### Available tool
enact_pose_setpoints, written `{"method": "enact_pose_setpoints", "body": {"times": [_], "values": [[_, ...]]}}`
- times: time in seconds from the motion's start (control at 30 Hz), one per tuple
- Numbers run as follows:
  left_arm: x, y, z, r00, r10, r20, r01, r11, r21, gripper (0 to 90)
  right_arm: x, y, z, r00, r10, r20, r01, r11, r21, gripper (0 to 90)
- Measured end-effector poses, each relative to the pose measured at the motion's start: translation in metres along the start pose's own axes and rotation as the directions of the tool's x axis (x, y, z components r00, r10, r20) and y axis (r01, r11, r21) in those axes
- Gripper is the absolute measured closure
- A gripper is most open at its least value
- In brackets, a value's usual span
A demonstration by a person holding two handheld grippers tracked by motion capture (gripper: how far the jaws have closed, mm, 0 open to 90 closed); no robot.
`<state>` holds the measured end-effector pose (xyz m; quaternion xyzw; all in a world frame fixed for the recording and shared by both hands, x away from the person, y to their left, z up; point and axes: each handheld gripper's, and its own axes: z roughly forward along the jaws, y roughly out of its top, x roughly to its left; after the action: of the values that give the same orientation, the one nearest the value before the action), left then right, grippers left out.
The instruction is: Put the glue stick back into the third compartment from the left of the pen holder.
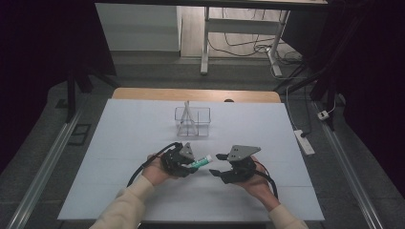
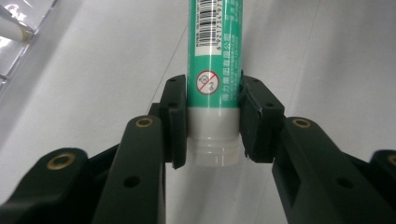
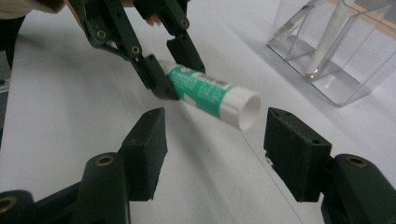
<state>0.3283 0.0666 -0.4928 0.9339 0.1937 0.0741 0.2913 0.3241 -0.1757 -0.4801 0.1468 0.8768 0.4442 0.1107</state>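
A green and white glue stick [image 1: 200,161] hangs just above the white table, with my left gripper [image 1: 190,165] shut on it. In the left gripper view the two jaws clamp the glue stick [image 2: 215,56] near its white end, and my left gripper [image 2: 214,122] points along the tube. My right gripper [image 1: 216,164] stands open a short way to the right, facing the stick's free end. In the right gripper view the glue stick [image 3: 210,93] points its round white end between the open jaws of my right gripper [image 3: 217,128] without touching them. The left gripper [image 3: 180,74] holds the stick's far end.
A clear plastic organiser [image 1: 192,122] with white pens leaning in it stands behind the grippers, mid-table. The organiser [image 3: 336,60] shows at the upper right of the right gripper view. A white sheet [image 1: 119,157] covers the table. A power strip [image 1: 304,141] lies on the floor at the right.
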Motion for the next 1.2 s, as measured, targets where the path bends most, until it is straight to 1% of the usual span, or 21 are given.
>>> {"method": "enact_pose_setpoints", "body": {"times": [0.27, 0.3, 0.43, 0.6, 0.63, 0.73, 0.9, 0.97, 1.07, 1.17, 1.2], "values": [[-0.002, 0.002, 0.004, 0.9999, 0.008, 0.009, -0.008, 0.9999, 0.009, 65.0, 0.003, 0.008, 0.01, 0.9996, -0.022, -0.02, 0.022, 1.0, 0.002, 38.3], [-0.003, 0.003, 0.005, 0.9999, 0.01, 0.008, -0.01, 0.9999, 0.012, 65.0, 0.003, 0.009, 0.01, 0.9994, -0.03, -0.019, 0.03, 0.999, 0.01, 37.9], [-0.004, 0.004, 0.007, 0.9998, 0.017, 0.012, -0.017, 0.9997, 0.019, 65.0, 0.004, 0.01, 0.012, 0.9992, -0.037, -0.015, 0.038, 0.999, 0.004, 38.0], [-0.006, 0.005, 0.007, 0.9996, 0.025, 0.016, -0.025, 0.9994, 0.023, 65.0, 0.005, 0.014, 0.014, 0.9982, -0.055, -0.023, 0.056, 0.998, 0.009, 38.2], [-0.006, 0.005, 0.007, 0.9995, 0.027, 0.017, -0.027, 0.9994, 0.022, 65.0, 0.006, 0.015, 0.016, 0.9983, -0.053, -0.026, 0.053, 0.999, 0.007, 38.2], [-0.007, 0.007, 0.006, 0.9994, 0.03, 0.015, -0.031, 0.9994, 0.019, 65.0, 0.005, 0.015, 0.02, 0.9977, -0.063, -0.027, 0.063, 0.998, 0.026, 38.1], [-0.008, 0.007, -0.001, 0.9989, 0.033, 0.032, -0.033, 0.9994, -0.011, 65.0, 0.004, 0.013, 0.023, 0.9965, -0.076, -0.033, 0.079, 0.995, 0.067, 37.4], [-0.008, 0.008, -0.004, 0.9986, 0.033, 0.042, -0.032, 0.9992, -0.022, 65.0, 0.005, 0.012, 0.023, 0.995, -0.093, -0.035, 0.096, 0.992, 0.085, 37.5], [-0.007, 0.008, -0.007, 0.997, 0.032, 0.07, -0.029, 0.9988, -0.038, 65.0, 0.007, 0.012, 0.024, 0.9906, -0.134, -0.027, 0.137, 0.982, 0.127, 38.2], [-0.007, 0.008, -0.011, 0.9953, 0.034, 0.09, -0.03, 0.9982, -0.052, 65.0, 0.01, 0.012, 0.026, 0.9818, -0.189, -0.018, 0.19, 0.967, 0.168, 41.5], [-0.007, 0.008, -0.012, 0.9941, 0.037, 0.102, -0.032, 0.998, -0.055, 65.0, 0.011, 0.011, 0.027, 0.9762, -0.216, -0.014, 0.215, 0.96, 0.179, 42.6]]}}
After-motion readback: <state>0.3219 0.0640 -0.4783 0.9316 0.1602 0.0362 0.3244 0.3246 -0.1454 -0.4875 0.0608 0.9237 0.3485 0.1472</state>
